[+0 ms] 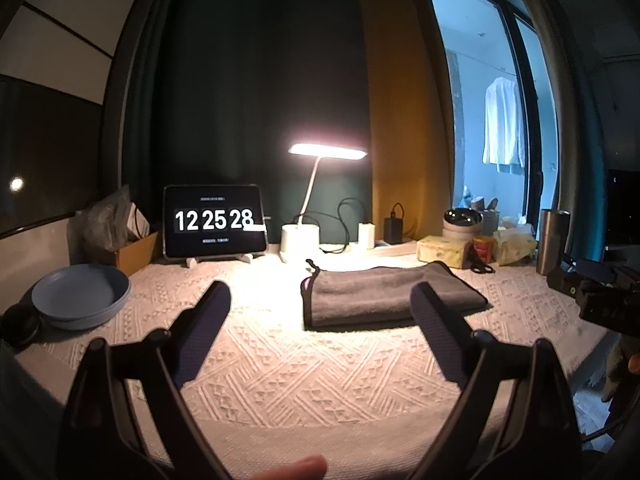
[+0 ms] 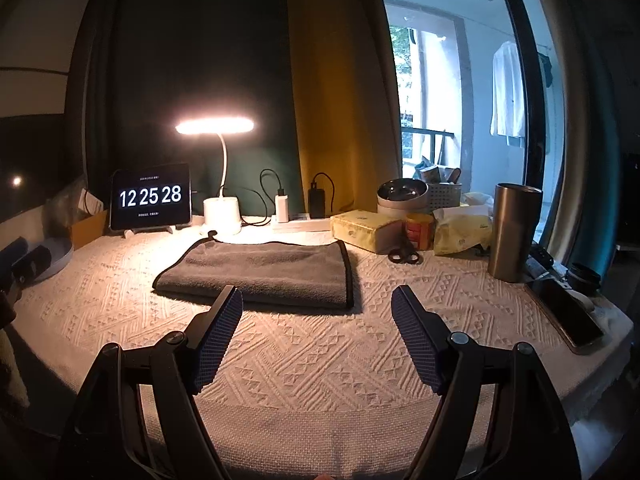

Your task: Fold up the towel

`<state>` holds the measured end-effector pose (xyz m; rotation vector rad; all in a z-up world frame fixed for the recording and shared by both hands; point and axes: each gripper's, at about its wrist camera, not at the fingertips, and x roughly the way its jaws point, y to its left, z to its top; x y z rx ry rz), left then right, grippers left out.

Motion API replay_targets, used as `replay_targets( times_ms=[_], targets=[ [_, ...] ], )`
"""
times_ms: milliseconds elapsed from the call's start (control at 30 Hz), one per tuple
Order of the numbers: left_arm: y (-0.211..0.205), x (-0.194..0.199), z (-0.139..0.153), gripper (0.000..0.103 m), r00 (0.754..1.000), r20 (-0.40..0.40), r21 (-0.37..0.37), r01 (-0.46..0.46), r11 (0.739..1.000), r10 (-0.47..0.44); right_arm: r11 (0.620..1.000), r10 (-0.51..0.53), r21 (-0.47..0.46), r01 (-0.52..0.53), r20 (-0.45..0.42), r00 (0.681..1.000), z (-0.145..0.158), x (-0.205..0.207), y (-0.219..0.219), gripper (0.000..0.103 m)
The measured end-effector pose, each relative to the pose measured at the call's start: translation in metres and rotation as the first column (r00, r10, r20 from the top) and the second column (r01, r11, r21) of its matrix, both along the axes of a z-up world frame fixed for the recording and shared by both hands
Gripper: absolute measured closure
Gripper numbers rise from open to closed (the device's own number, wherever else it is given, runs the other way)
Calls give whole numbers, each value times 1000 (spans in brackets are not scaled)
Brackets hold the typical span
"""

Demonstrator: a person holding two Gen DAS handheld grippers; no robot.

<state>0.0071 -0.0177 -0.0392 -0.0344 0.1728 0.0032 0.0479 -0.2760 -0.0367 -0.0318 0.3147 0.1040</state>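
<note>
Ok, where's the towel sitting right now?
The grey towel lies folded on the white tablecloth, just in front of the lamp, ahead-left in the right wrist view and ahead-right in the left.

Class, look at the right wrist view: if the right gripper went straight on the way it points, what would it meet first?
Probably the near edge of the folded grey towel: the open right gripper points at its right part. Depth is hard to judge through the fisheye.
</note>
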Motion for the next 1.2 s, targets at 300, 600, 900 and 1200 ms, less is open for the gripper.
replay_targets(
  times_ms=[300, 600, 900, 1200],
  targets=[
    [1, 2, -1, 11, 1000, -8, -4, 0, 1000, 0, 1000, 1, 4, -1, -10, 1000, -1, 1, 1, 23],
    [2, 1, -2, 11, 1000, -9, -4, 1, 1000, -1, 1000, 3, 4, -3, -13, 1000, -3, 2, 1, 23],
    [3, 2, -3, 11, 1000, -12, -6, -2, 1000, 2, 1000, 3, 6, -3, -13, 1000, -3, 2, 1, 23],
    [3, 1, -3, 11, 1000, -13, -5, -2, 1000, 2, 1000, 5, 5, -5, -12, 1000, -4, 2, 1, 23]
  ],
)
